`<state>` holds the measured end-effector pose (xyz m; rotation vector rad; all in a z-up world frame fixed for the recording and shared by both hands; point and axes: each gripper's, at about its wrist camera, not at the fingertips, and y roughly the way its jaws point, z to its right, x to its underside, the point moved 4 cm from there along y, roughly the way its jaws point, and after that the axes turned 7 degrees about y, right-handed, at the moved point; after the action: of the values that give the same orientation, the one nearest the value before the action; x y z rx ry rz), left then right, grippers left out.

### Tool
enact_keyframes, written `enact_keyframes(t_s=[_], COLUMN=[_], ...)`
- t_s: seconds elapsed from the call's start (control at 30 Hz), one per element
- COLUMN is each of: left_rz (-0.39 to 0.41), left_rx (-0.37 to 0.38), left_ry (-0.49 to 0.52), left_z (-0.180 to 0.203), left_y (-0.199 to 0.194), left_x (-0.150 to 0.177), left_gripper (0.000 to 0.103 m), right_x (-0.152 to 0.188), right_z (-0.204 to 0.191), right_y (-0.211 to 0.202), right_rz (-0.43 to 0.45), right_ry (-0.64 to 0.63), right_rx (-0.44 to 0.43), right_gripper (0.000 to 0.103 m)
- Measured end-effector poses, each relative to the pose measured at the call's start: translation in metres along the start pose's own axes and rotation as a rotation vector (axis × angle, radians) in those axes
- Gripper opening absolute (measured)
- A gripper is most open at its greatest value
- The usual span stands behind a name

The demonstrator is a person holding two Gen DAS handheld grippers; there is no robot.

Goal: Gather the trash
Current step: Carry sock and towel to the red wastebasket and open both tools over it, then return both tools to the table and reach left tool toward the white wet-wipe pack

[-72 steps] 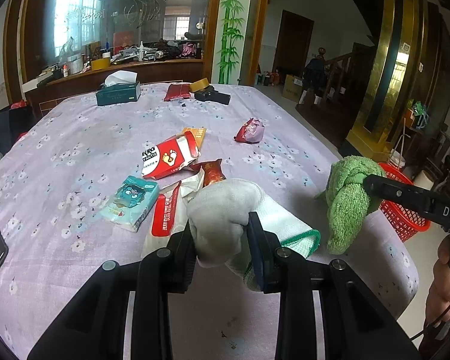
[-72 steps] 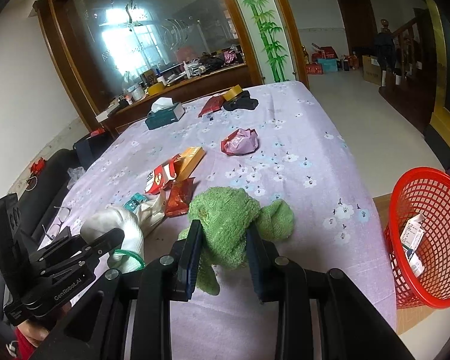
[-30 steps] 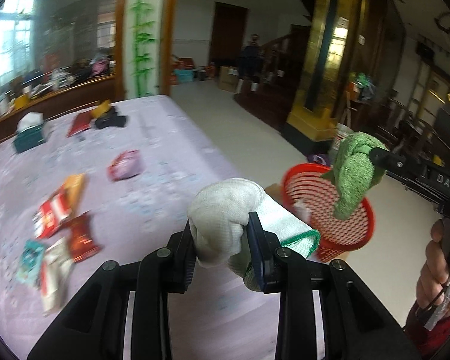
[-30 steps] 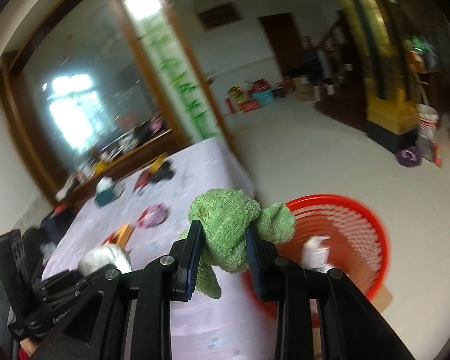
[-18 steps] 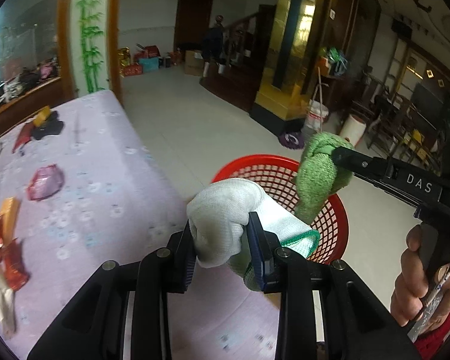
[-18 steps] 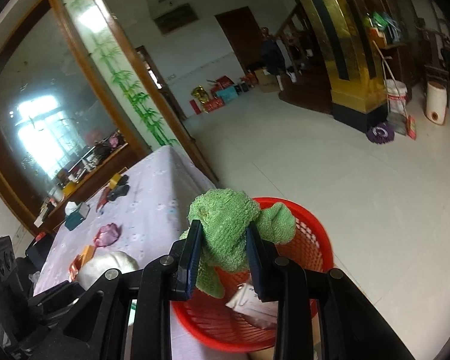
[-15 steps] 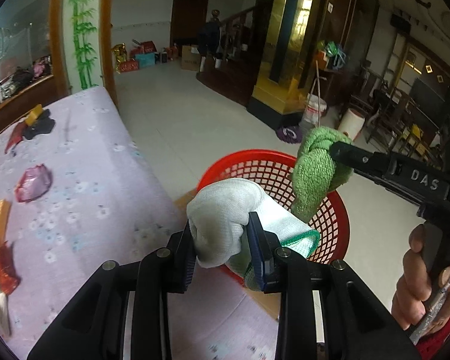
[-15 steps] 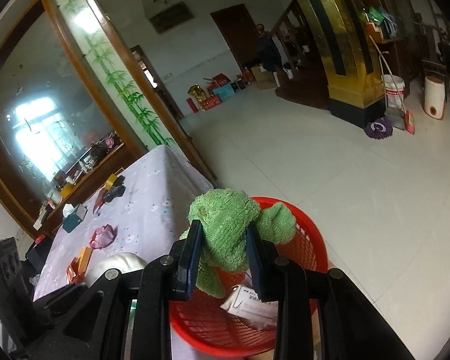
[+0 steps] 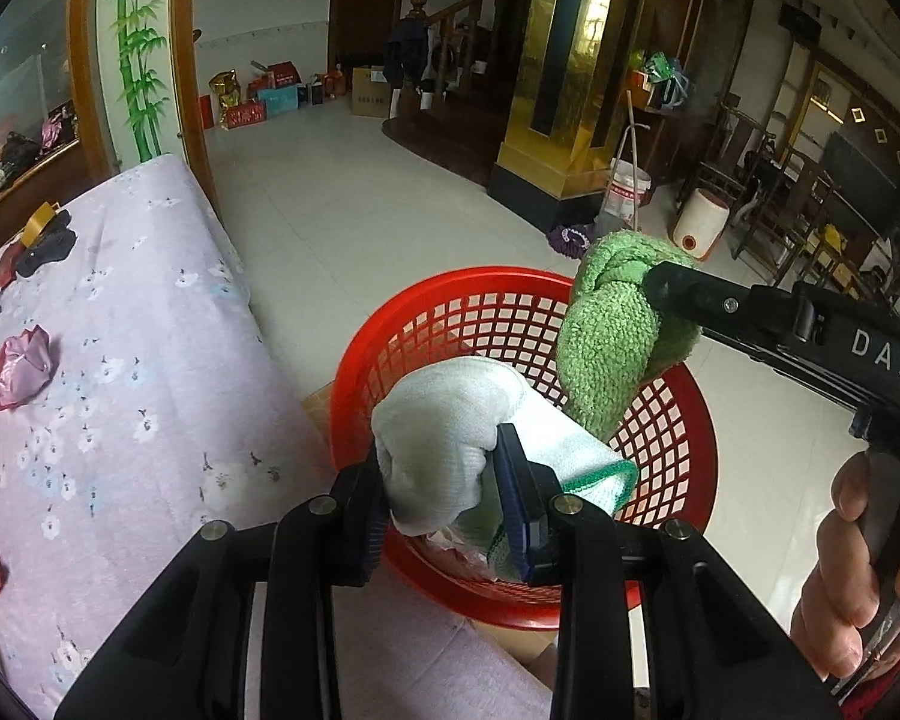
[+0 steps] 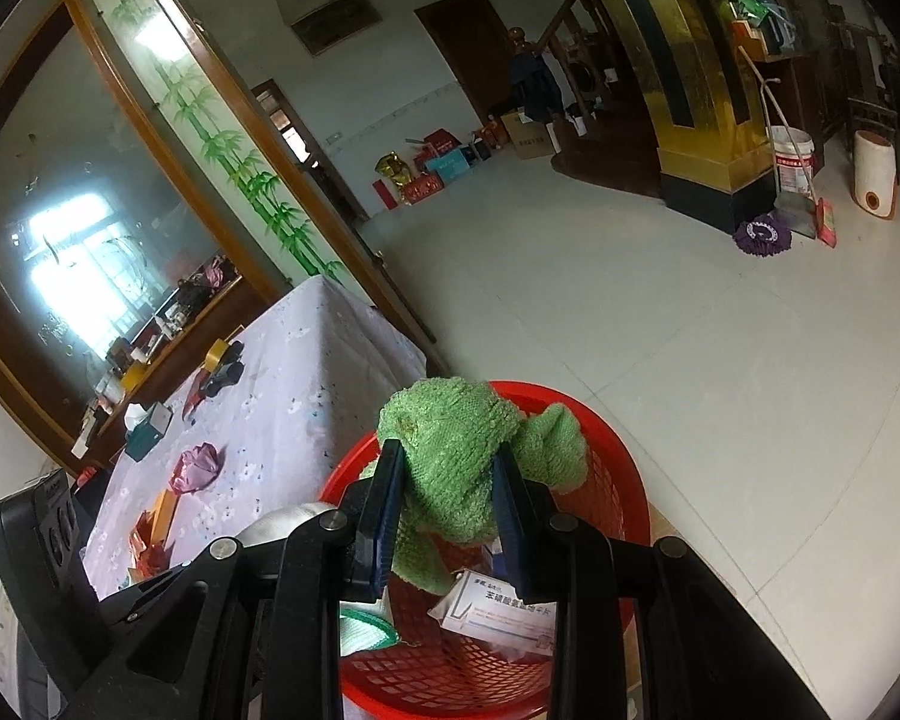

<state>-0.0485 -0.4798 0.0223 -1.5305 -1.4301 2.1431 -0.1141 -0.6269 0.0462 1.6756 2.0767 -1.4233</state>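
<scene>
Hanging over the red basket [image 9: 684,420], a white cloth [image 9: 444,420] is clamped in the left tool [image 9: 444,483] — a green cloth [image 10: 456,450] is pinched by the right tool [image 10: 447,498] at two o'clock; wrappers [image 9: 18,366] are left on the counter [image 9: 150,360].

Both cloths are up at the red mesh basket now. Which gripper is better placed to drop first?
Probably the right. The right gripper holds its green terry cloth squarely over the red mesh basket. The left gripper clamps its white green-edged cloth nearer the basket's table-side rim.
</scene>
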Motion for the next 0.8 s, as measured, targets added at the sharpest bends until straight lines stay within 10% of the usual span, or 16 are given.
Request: enact_keyframes(t_s=[0.3,0.8], left_rz=[0.04,0.094], left_rx=[-0.024,-0.15], left_ry=[0.007,-0.116], left_z=[0.002,-0.087], left_y=[-0.011,-0.099], left_x=[0.0,0.061], left_gripper=[0.06,0.064], right_x=[-0.001,0.034], right_z=[0.011,-0.065], right_y=[-0.003,0.005], right_rz=[0.001,-0.067], right_ry=[0.011,-0.087], right_rx=[0.015,-0.065], right_gripper=[0.036,0.041])
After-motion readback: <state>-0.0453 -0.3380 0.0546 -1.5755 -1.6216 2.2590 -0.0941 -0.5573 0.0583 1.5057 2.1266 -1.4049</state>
